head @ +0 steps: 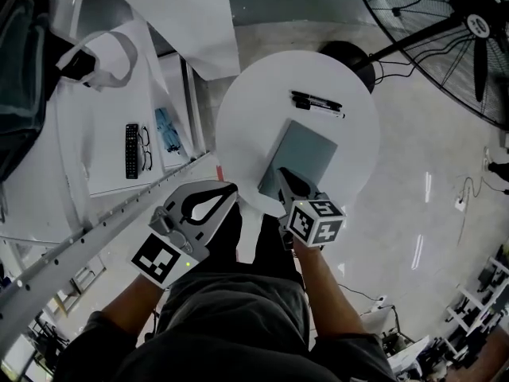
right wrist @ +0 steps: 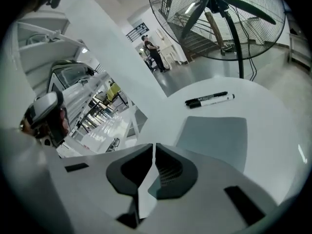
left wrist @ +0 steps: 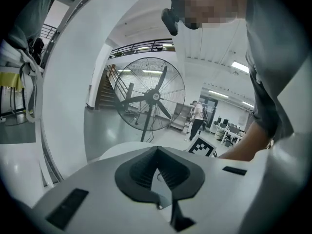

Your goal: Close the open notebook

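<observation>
The head view looks steeply down from high above the table [head: 238, 118], with the fan [head: 469, 30] at far right. The left gripper [head: 231, 188] view, low at the near rim, faces out toward the fan. The right gripper [head: 281, 172] view tilts down across the table. All three share the fan.

No word, number or brand name can be read anywhere. A white-barrelled marker pen [right wrist: 217, 99] on the round white bench [right wrist: 273, 116] bears a line of dark print, perhaps a brand name, too small to make out. The left gripper [head: 231, 188] and right gripper [head: 280, 172] carry only black-and-white square code patterns, without letters.
</observation>
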`<action>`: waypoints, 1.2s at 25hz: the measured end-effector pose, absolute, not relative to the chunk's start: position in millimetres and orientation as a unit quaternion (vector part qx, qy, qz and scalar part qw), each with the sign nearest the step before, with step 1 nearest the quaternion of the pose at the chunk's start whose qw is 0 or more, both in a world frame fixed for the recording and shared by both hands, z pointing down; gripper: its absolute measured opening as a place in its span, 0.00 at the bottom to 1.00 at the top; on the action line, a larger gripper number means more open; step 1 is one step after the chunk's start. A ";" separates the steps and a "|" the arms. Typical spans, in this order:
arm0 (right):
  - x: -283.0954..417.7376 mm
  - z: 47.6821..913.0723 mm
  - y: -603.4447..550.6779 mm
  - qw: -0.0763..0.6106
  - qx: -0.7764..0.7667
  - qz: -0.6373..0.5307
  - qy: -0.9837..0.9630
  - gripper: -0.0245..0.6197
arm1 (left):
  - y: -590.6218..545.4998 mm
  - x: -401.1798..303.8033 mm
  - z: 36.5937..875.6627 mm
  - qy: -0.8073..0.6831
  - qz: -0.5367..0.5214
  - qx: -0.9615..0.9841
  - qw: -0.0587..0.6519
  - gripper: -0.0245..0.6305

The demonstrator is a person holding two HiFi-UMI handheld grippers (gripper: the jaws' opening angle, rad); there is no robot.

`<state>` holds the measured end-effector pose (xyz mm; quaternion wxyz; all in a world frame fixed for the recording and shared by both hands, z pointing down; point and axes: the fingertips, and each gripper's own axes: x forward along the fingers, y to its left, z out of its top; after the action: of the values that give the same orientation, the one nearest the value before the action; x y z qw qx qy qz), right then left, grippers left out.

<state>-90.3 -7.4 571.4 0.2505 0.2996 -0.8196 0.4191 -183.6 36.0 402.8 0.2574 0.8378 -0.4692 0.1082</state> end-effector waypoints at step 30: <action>-39.2 371.0 -49.4 0.154 0.317 0.261 -0.899 0.07 | -9.1 -141.7 281.5 -0.453 0.078 0.878 0.132 0.06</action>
<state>-39.2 -49.4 371.0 0.1541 0.3166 -0.8989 0.2609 -141.7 -9.1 281.5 0.1324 0.8779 -0.4534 0.0784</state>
